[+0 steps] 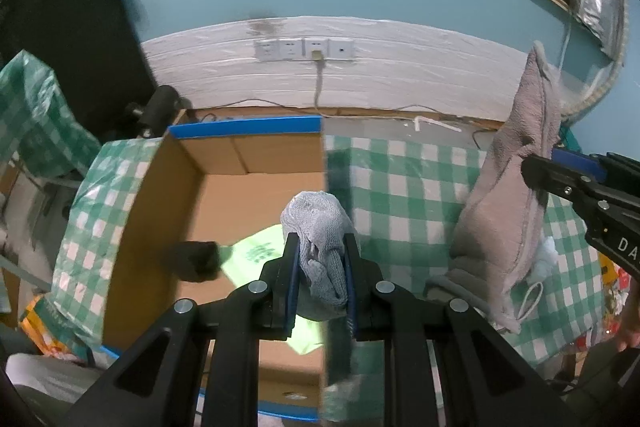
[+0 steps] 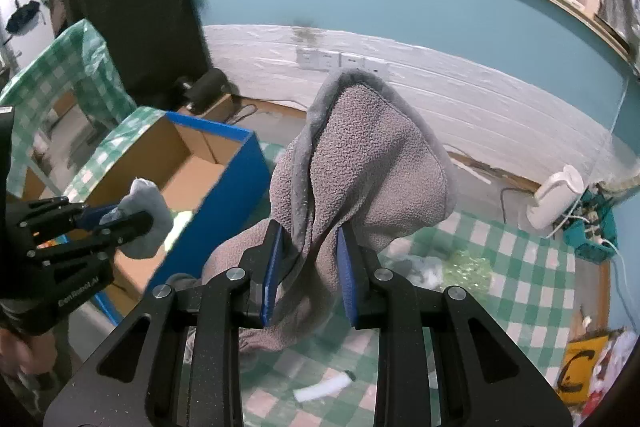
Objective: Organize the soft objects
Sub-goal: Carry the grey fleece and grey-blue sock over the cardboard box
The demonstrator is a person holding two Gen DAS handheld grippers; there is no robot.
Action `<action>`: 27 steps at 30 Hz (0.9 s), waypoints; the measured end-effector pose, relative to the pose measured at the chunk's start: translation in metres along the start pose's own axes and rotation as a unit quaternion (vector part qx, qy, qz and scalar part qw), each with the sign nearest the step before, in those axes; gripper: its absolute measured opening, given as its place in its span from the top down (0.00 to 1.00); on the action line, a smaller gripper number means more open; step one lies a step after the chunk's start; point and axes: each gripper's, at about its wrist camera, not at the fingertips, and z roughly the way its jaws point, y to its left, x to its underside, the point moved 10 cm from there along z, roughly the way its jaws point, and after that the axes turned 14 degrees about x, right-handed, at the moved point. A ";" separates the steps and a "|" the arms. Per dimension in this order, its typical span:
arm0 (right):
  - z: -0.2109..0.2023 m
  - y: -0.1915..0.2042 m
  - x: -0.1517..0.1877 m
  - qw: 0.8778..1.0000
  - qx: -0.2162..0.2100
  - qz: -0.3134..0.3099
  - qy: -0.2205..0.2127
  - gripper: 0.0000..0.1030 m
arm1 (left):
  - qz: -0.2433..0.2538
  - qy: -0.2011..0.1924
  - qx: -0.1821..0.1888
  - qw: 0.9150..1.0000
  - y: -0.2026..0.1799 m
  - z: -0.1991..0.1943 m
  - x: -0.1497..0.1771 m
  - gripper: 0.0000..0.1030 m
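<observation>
Nearest in the left wrist view, the left gripper (image 1: 320, 267) has its jaws drawn narrow on a small blue-grey knitted sock (image 1: 320, 239). The bundle bulges above the pads and a tail hangs below them. It looks light and limp, so the pinch through its bunched middle should hold it; a grip on a loose end would likely let it slide out.

The sock hangs over the open cardboard box (image 1: 160, 203), which sits on the green-checked counter (image 1: 400, 187). Inside the box lie a pale green bag (image 1: 256, 255) and a dark soft item (image 1: 196, 259), too blurred to name.

In the right wrist view, the right gripper (image 2: 310, 275) has its jaws closed on a fold of a grey fleece cloth (image 2: 360, 163). The cloth rises in a hood above the pads and trails down to the counter beside the box's blue wall. It seems bulkier and heavier than the sock, floppy and prone to drag, so a hold on gathered layers probably suits it better than one on a single edge.

Farther off, a white kettle (image 2: 556, 199) stands near the wall.
</observation>
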 end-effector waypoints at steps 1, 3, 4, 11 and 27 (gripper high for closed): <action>0.000 0.004 -0.002 1.000 -0.002 -0.003 0.000 0.76 | -0.003 -0.001 -0.004 1.000 0.006 -0.002 0.000 0.82; 0.000 0.013 -0.006 1.000 -0.006 -0.008 -0.001 0.76 | -0.009 -0.003 -0.011 1.000 0.016 -0.005 0.001 0.82; -0.001 0.016 -0.008 1.000 -0.007 -0.010 -0.002 0.76 | -0.013 -0.005 -0.017 1.000 0.022 -0.008 0.001 0.82; -0.004 0.047 -0.022 0.999 -0.019 -0.031 -0.010 0.76 | -0.036 -0.005 -0.029 0.999 0.053 -0.017 0.008 0.82; 0.000 0.129 -0.046 0.995 -0.057 -0.075 -0.010 0.76 | -0.084 -0.018 -0.052 0.995 0.119 -0.038 0.019 0.81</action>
